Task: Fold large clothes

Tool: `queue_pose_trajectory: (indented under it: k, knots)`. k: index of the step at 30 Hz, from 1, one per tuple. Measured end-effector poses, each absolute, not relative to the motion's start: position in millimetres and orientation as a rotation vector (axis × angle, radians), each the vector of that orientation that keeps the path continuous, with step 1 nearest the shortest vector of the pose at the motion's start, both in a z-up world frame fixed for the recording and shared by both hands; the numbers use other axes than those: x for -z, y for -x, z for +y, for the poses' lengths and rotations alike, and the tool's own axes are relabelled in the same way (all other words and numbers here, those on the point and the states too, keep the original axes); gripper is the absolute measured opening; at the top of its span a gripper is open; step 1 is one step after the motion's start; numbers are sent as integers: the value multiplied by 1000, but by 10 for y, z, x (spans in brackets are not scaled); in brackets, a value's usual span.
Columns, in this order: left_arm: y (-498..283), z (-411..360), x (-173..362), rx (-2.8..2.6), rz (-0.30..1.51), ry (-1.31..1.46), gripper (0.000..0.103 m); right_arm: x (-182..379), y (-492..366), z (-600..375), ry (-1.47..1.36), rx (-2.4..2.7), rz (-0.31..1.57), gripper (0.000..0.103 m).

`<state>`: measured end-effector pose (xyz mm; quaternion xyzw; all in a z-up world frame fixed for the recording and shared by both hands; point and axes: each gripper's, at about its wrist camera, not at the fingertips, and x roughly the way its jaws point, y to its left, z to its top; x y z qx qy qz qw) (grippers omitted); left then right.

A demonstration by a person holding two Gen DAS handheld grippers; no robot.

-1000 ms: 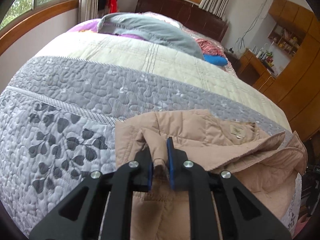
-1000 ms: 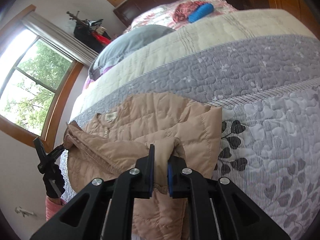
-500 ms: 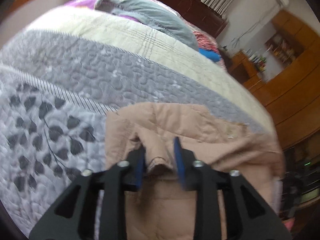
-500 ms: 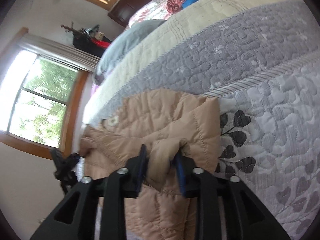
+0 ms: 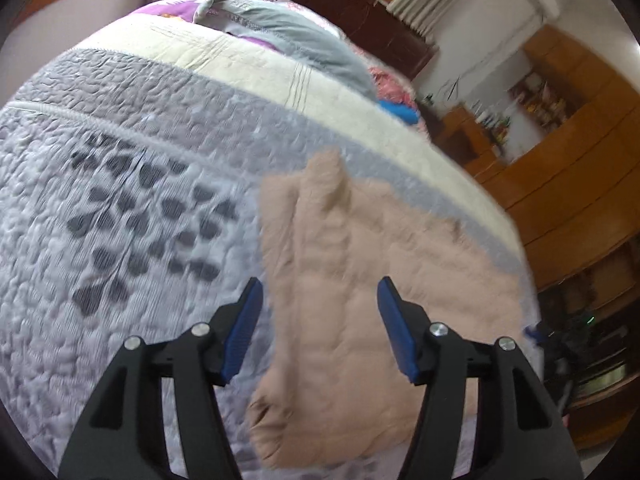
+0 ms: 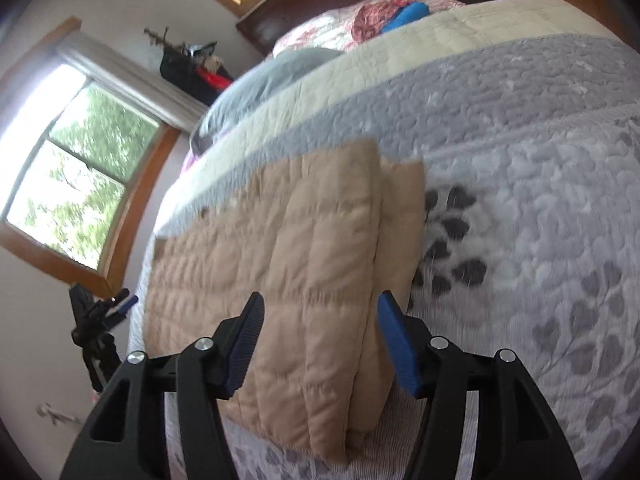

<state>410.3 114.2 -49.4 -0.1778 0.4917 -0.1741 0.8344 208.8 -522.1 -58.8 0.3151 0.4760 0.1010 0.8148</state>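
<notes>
I worked over a bed [image 5: 132,184] under a quilt of grey leaf print, a darker grey band and cream beyond, with a grey pillow [image 5: 280,36] toward the dark headboard. A window [image 6: 72,184] lit one wall; wooden cabinets [image 5: 568,168] lined another.

The tan jacket [image 6: 288,272] lay folded at the quilt's near edge. My left gripper [image 5: 320,322] had just been opening and stood released, its blue pads clear of the cloth below; my right gripper [image 6: 320,338] likewise — jaws spread, nothing pinched, the jacket's folded edge lying under the gap.

The left view was smeared by motion, so the jacket's seams blurred; its far side was cut off at the bed's edge.
</notes>
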Motion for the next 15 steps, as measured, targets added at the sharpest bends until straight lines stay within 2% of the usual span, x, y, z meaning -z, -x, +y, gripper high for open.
queue_pose_trajectory:
  k: [4, 7, 9, 10, 12, 15]
  knots:
    - [-3911, 994, 600, 367, 1033, 291, 58, 677, -2055, -5094, -617, -201, 1041, 50]
    - [-3863, 865, 658, 344, 1019, 223, 56, 711, -2114, -5033, -592, -174, 1060, 34]
    - [-3874, 801, 712, 336, 1036, 193, 38, 689, -2142, -4991, -589, -178, 1061, 17]
    - [-3888, 764, 729, 318, 1038, 173, 36, 668, -2153, -4976, -590, -180, 1056, 15]
    - [-3874, 716, 719, 293, 1014, 139, 11, 572, -2168, -4923, -572, -176, 1027, 12]
    - [-3760, 769, 581, 280, 921, 182, 8, 438, -2155, -4918, -552, -177, 963, 11]
